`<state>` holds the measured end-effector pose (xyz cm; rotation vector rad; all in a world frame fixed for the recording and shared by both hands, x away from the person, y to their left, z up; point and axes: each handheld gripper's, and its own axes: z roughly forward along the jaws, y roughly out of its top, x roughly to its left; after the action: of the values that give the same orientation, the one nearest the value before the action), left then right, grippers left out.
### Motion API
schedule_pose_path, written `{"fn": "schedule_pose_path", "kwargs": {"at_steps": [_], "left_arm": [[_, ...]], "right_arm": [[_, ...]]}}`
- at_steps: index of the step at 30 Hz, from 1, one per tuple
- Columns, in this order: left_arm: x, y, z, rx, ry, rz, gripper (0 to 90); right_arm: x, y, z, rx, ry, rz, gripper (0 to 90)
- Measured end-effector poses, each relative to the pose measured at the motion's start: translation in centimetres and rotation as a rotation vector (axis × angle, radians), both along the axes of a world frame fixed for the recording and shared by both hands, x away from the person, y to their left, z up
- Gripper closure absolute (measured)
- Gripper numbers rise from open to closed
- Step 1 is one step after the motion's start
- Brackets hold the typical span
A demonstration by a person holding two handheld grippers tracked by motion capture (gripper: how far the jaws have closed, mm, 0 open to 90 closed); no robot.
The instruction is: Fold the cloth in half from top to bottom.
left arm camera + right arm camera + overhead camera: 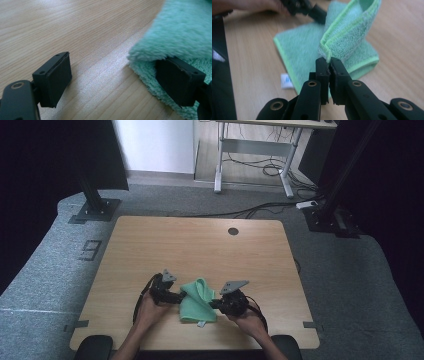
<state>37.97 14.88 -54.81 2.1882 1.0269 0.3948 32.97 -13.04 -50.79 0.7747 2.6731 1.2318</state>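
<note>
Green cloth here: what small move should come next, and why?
Probably carry the right tool on across to lay the lifted edge over. It is shut on the green cloth, whose pinched hem stands up from the table. The left tool is open at the opposite edge, one pad under a fold.

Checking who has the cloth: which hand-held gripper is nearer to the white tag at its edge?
Right. The right hand-held gripper, pinching the green cloth, sits just beside the white tag; the left hand-held gripper is across the cloth.

Right hand-held gripper pinching raised green cloth fold; white tag on table.
</note>
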Motion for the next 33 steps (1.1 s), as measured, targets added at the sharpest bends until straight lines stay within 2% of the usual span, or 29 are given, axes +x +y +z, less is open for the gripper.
{"fn": "schedule_pose_path", "kwargs": {"at_steps": [6, 9, 11, 15, 17, 22, 28, 33], "left_arm": [[0.0, 0.0, 0.0, -0.001, 0.0, -0.006, 14.9], [-0.1, 0.1, 0.6, 0.016, 0.035, -0.043, 18.6], [-0.4, 0.4, 1.4, 0.036, 0.041, -0.066, 18.9], [-0.8, 0.9, 3.7, -0.017, 0.039, -0.11, 22.0], [-0.8, 0.4, 4.7, -0.034, 0.034, -0.145, 25.2], [-0.2, -3.0, 6.7, -0.047, 0.024, -0.263, 32.9], [0.5, -5.4, 7.0, -0.028, 0.051, -0.337, 52.5], [0.7, -6.4, 7.1, 0.04, 0.088, -0.326, 79.8]], "right_arm": [[-0.7, 0.0, -1.9, -0.033, 0.033, 0.006, 84.1], [-0.8, 0.1, -2.5, -0.036, 0.034, 0.005, 84.1], [-0.8, 0.2, -2.6, -0.037, 0.03, 0.001, 84.0], [-0.6, 0.0, -2.9, -0.019, 0.049, -0.004, 83.9], [-0.5, -0.1, -3.0, -0.011, 0.053, -0.004, 83.8], [-0.4, -0.2, -3.1, 0.004, 0.064, -0.011, 83.3], [-0.3, -0.5, -3.3, 0.031, 0.081, -0.016, 82.8], [-0.2, -0.6, -3.3, 0.038, 0.089, -0.02, 82.6]]}}
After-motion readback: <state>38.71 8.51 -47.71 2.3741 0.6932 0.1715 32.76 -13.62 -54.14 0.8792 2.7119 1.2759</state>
